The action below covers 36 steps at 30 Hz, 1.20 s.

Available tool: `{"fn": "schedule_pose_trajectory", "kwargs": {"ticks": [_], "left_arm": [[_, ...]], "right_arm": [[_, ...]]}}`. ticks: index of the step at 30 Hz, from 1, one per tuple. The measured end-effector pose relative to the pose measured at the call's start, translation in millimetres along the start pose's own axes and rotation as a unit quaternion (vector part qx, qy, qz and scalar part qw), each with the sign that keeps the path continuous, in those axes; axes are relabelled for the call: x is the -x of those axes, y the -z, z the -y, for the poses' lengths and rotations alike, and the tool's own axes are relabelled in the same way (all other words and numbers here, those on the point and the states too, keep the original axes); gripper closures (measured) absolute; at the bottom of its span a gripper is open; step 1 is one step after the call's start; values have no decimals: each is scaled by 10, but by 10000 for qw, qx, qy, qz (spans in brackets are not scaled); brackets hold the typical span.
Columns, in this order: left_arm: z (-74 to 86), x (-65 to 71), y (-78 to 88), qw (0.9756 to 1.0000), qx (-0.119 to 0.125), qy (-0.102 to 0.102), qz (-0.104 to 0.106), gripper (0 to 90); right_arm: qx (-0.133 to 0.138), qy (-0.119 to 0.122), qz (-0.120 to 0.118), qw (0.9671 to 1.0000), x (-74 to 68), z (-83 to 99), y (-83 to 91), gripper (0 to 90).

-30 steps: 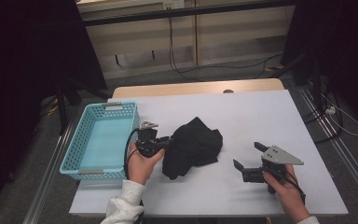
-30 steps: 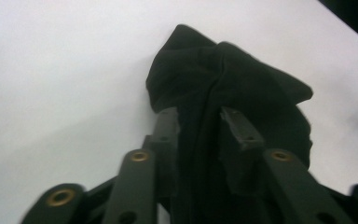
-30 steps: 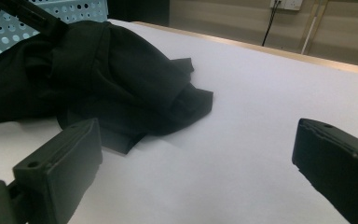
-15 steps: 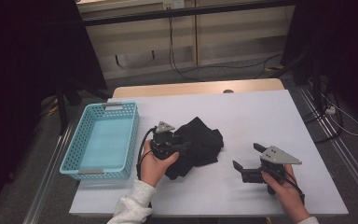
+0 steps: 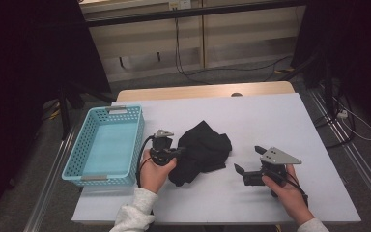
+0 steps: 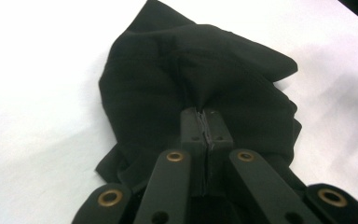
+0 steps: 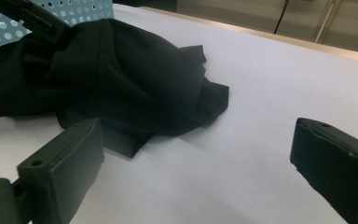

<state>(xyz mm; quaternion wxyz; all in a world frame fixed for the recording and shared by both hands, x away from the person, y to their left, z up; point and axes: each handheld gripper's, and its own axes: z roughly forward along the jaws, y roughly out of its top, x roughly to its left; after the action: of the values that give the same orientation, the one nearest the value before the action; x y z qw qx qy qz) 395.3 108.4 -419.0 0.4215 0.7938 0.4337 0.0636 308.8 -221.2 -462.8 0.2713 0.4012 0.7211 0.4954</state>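
Since the earlier frame, left gripper (image 5: 179,151) has been pushed right into the cloth (image 5: 204,150); jaws just closed, a fold is pinched. Cloth lies mid-table beside the basket (image 5: 84,154). Right gripper (image 5: 247,162) is held spread, well apart.

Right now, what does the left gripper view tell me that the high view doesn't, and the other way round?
Left gripper view: the grip close up. The left gripper has just closed its jaws, and they are shut on a pinched fold of the black cloth.
High view: the layout. The blue basket sits left of the cloth, and the right gripper has open jaws and is apart from the cloth.
Both: the cloth lying crumpled on the white table.
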Motion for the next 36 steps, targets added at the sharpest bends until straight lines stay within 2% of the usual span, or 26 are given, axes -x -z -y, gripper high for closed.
{"fn": "schedule_pose_trajectory", "kwargs": {"ticks": [3,5,7,14,17,21,27,31,34,36], "left_arm": [[-2,-46,58,9999,73,36,-78,895],[-12,-105,140,9996,200,161,-149,895],[-13,-119,162,9994,238,182,-173,895],[9,-107,125,9996,153,245,-56,895],[-11,-110,165,9993,248,258,-60,895],[-53,-127,248,9987,373,340,52,895],[-49,-143,248,9985,417,345,-20,895],[-33,-182,243,9981,446,426,-71,895],[-20,-142,203,9985,334,439,44,895],[-14,-52,150,9988,240,354,228,895]], "right_arm": [[-3,-28,-12,10000,-2,-20,-33,19],[-18,-10,-49,10000,-11,-40,-55,21],[-18,-5,-73,10000,-16,-42,-59,21],[9,-46,-98,9999,-10,-51,-49,21],[3,-40,-131,9999,-10,-51,-38,21],[-5,-53,-110,9999,-14,-51,-36,29],[0,-85,-166,9998,-25,-59,-45,41],[21,-53,-158,9999,-28,-77,-57,42],[11,-35,-159,9999,-40,-86,-75,43],[1,-26,-168,9999,-48,-88,-81,43]]}}
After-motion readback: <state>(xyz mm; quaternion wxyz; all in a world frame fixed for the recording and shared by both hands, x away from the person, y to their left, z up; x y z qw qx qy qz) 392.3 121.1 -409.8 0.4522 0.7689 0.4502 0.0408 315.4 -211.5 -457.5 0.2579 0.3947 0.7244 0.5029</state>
